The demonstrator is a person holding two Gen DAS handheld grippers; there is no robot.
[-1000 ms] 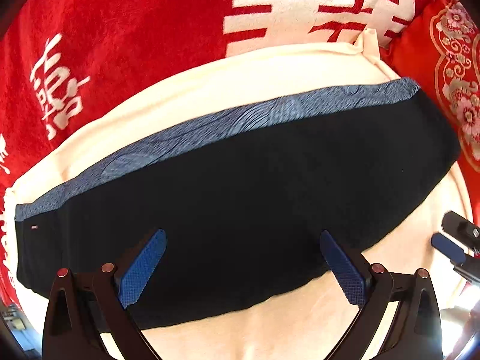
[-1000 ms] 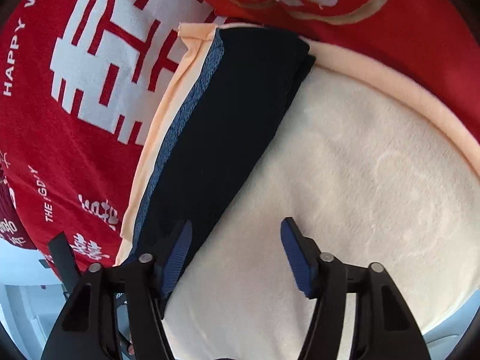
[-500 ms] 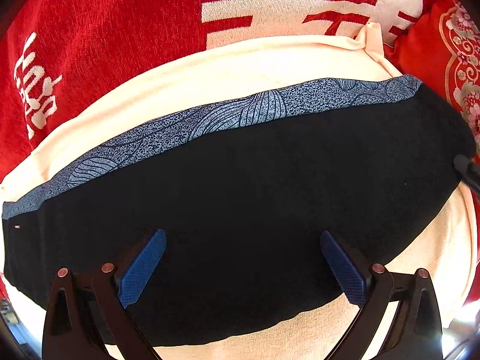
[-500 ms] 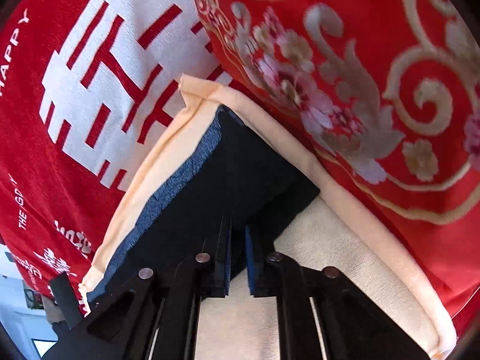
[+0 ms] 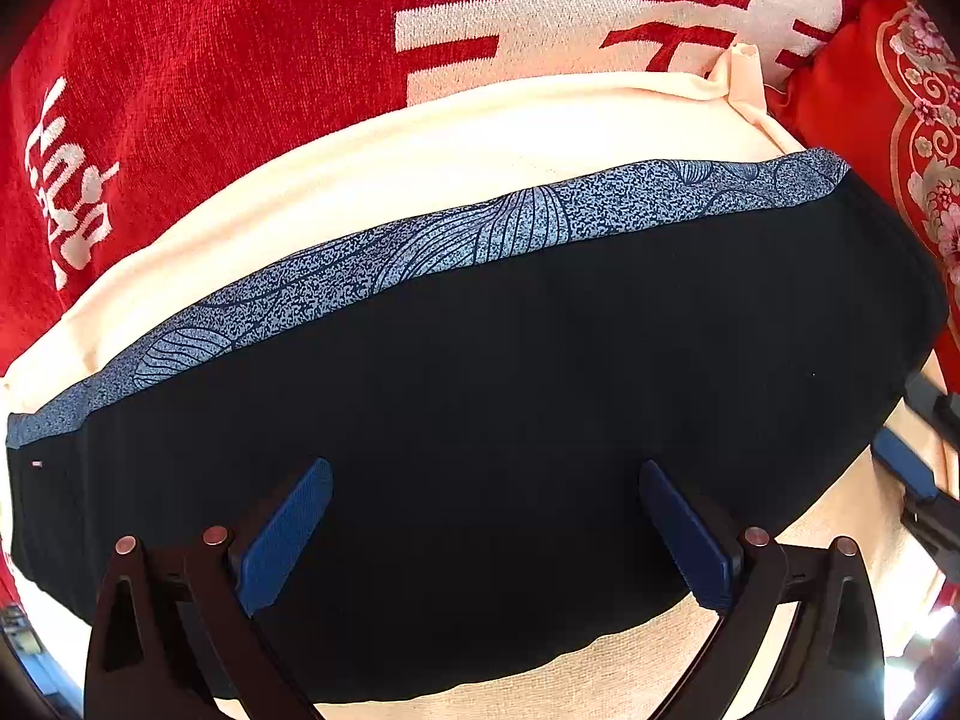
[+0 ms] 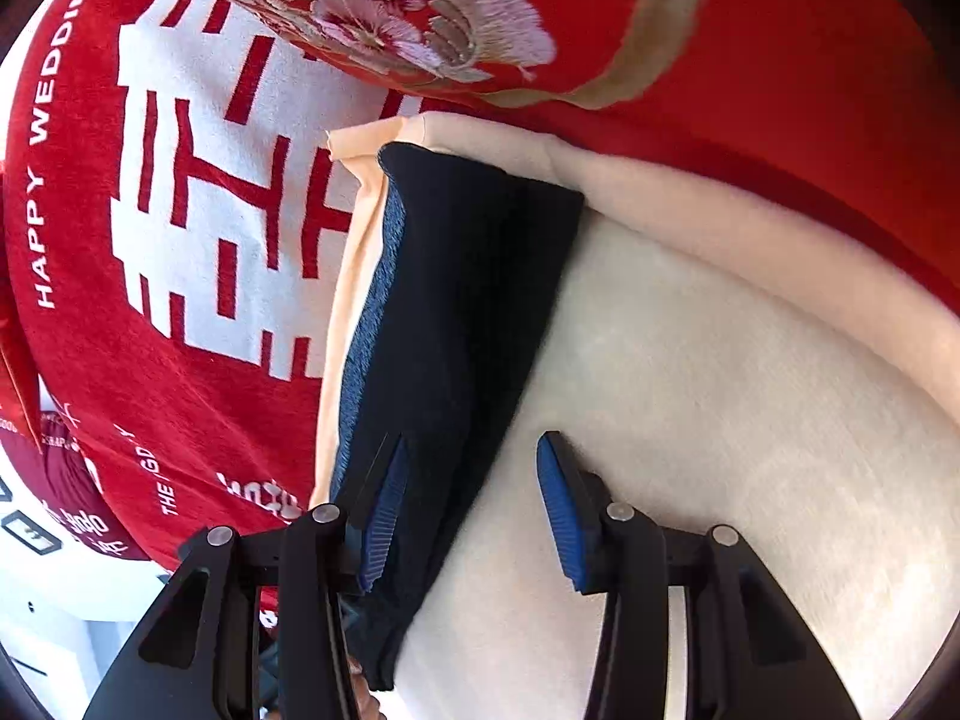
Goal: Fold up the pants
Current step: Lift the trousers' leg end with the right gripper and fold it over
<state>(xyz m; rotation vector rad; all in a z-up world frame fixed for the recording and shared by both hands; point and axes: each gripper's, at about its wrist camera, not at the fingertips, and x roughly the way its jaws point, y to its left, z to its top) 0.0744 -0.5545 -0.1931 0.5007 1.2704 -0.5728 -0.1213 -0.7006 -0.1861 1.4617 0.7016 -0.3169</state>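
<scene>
Black folded pants (image 5: pixel 510 420) are showing a speckled blue band with fine dark line drawings along one edge. They are lying on a cream blanket (image 5: pixel 420 144), over a red cloth (image 5: pixel 210 72) carrying white lettering. A red cushion (image 6: pixel 540 12) is displaying gold and pink embroidered flowers.

Cream cloth (image 5: pixel 420 144) over red blanket (image 5: pixel 210 90), embroidered cushion (image 6: pixel 540 12).

Red wedding blanket (image 5: pixel 210 90), cream cushion (image 6: pixel 720 420)
</scene>
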